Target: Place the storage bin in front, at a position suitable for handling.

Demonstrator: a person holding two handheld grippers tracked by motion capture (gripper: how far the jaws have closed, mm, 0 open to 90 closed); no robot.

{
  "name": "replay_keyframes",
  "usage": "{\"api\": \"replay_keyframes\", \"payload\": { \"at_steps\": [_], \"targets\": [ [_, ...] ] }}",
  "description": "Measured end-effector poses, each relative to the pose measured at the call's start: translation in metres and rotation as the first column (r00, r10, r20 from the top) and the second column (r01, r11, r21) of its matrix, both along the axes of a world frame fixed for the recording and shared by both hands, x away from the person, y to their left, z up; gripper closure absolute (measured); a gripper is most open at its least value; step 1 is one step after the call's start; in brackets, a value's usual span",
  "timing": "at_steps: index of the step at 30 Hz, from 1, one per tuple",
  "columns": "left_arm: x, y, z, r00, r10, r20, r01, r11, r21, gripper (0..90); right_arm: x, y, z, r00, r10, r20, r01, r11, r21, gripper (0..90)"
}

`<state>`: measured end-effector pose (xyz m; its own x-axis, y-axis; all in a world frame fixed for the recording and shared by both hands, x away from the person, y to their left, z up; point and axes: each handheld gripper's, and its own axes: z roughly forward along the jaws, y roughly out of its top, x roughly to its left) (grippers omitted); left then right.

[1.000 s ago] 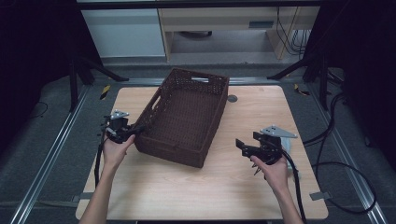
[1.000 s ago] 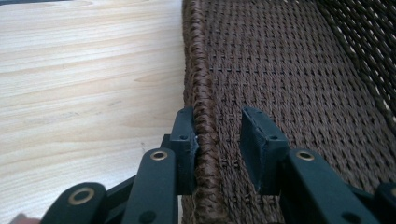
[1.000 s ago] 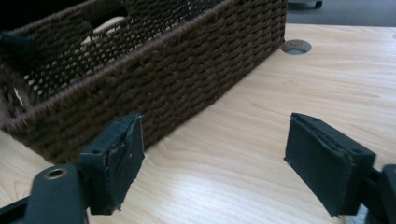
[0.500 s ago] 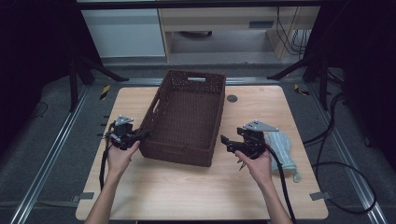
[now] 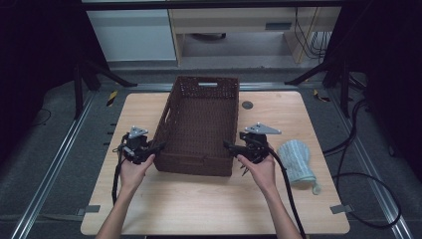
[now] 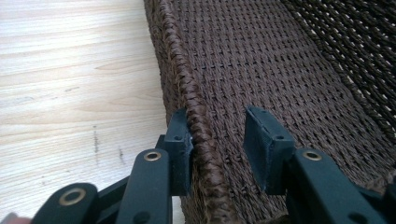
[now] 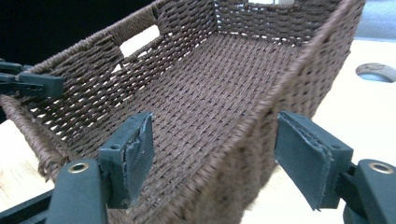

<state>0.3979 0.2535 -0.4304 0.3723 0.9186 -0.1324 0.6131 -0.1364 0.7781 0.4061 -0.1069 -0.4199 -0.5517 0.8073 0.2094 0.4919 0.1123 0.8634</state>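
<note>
With the wicker basket point(image 5: 201, 124) at the table's middle, the left gripper point(image 5: 158, 147), jaws just eased apart, straddles its near-left rim, and the right gripper point(image 5: 227, 145), spread but just narrowing around the near-right wall, should probably seat deeper before pinching evenly.

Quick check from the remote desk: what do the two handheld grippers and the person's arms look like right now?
Both grippers are black. The left gripper and right gripper each carry a grey three-cornered plate on top and trail a black cable. The jaws have brass-coloured rivets and dark rectangular pads, worn at the edges. The forearms are bare, with no sleeves or gloves.
</note>
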Motion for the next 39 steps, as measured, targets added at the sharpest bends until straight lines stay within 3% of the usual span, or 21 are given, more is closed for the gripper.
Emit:
{"api": "replay_keyframes", "payload": {
  "at_steps": [2, 5, 11, 16, 19, 23, 26, 27, 32, 39],
  "targets": [
    [-0.001, -0.003, 0.0, 1.0, -0.009, -0.001, 0.009, 1.0, 0.002, 61.4, 0.002, 0.003, -0.002, 1.0, 0.004, -0.002, -0.004, 1.0, -0.006, 29.9],
    [-0.001, -0.006, 0.0, 0.9999, -0.015, 0.002, 0.015, 0.9999, 0.001, 60.3, 0.005, 0.01, -0.007, 0.9998, -0.014, 0.012, 0.015, 0.9982, -0.059, 33.5],
    [-0.001, -0.01, -0.001, 0.9998, -0.018, 0.008, 0.018, 0.9998, 0.002, 59.6, 0.011, 0.002, -0.008, 0.9987, -0.05, 0.0, 0.05, 0.9946, -0.091, 38.0],
    [-0.001, -0.011, -0.001, 0.9997, -0.025, 0.007, 0.025, 0.9997, 0.001, 59.5, 0.014, 0.002, -0.013, 0.9984, -0.053, -0.018, 0.051, 0.9931, -0.105, 39.7],
    [-0.002, -0.013, -0.001, 0.9995, -0.031, 0.008, 0.031, 0.9995, 0.003, 59.4, 0.015, 0.002, -0.017, 0.9983, -0.052, -0.027, 0.049, 0.9923, -0.114, 45.2],
    [-0.002, -0.014, -0.001, 0.9995, -0.029, 0.01, 0.029, 0.9996, 0.004, 58.0, 0.015, 0.0, -0.02, 0.9977, -0.051, -0.044, 0.046, 0.9936, -0.103, 53.1],
    [0.001, -0.013, 0.001, 0.9992, -0.035, 0.019, 0.035, 0.9993, -0.012, 51.7, 0.015, 0.0, -0.019, 0.9974, -0.048, -0.054, 0.042, 0.9937, -0.104, 56.5],
    [0.004, -0.013, 0.003, 0.999, -0.042, 0.011, 0.042, 0.9991, 0.006, 50.7, 0.014, 0.001, -0.017, 0.9976, -0.042, -0.055, 0.035, 0.9921, -0.121, 59.0],
    [0.011, -0.011, 0.004, 0.9985, -0.054, 0.004, 0.054, 0.9984, 0.014, 48.5, 0.014, 0.0, -0.016, 0.9972, -0.031, -0.068, 0.023, 0.9925, -0.12, 61.3],
    [0.015, -0.007, 0.013, 0.9974, -0.059, 0.043, 0.059, 0.9982, -0.012, 45.4, 0.01, -0.001, -0.016, 0.9968, -0.021, -0.077, 0.013, 0.994, -0.109, 63.9]
  ]
}}
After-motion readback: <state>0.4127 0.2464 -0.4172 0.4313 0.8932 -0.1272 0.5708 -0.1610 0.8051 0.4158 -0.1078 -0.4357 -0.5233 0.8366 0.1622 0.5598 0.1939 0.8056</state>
